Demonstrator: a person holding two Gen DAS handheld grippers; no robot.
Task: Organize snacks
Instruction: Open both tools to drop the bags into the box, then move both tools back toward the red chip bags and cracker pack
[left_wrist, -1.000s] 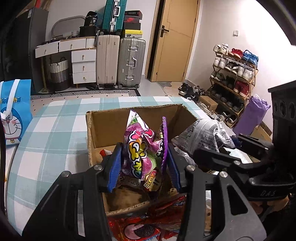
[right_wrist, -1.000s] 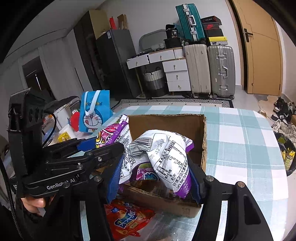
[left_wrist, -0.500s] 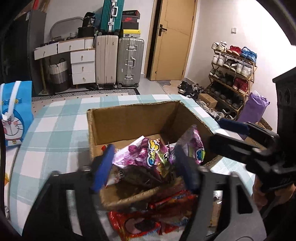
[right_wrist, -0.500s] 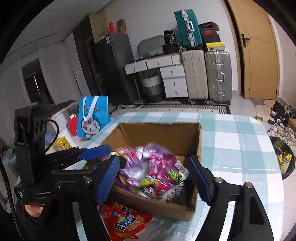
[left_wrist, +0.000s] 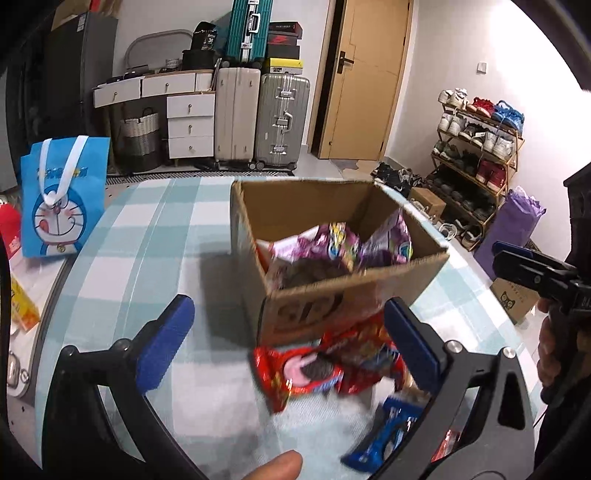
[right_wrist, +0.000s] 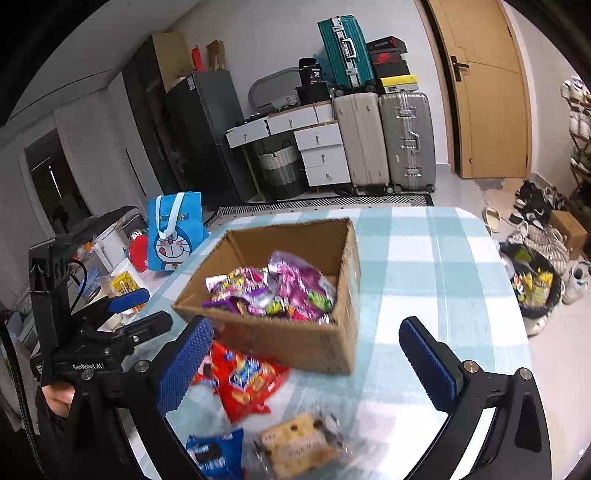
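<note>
Left wrist: left tongs (left_wrist: 288, 343) spread, empty, above red packet (left_wrist: 299, 373) just short of box (left_wrist: 354, 295). Right tongs (right_wrist: 306, 358) likewise spread, empty. Purple bags (right_wrist: 280, 284) inside box; loose snacks before it, probably next.

At your ten o'clock a blue Doraemon bag (left_wrist: 61, 201) stands; suitcases (left_wrist: 258, 118) at twelve, shoe rack (left_wrist: 476, 147) at two.

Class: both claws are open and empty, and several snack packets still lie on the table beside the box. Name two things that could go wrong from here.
1. The red packets lie against the cardboard box wall, so a claw reaching in may shove the box.
2. The blue packet and biscuit pack lie close together near the table's front; the right claw might pinch both, or push one off.
</note>
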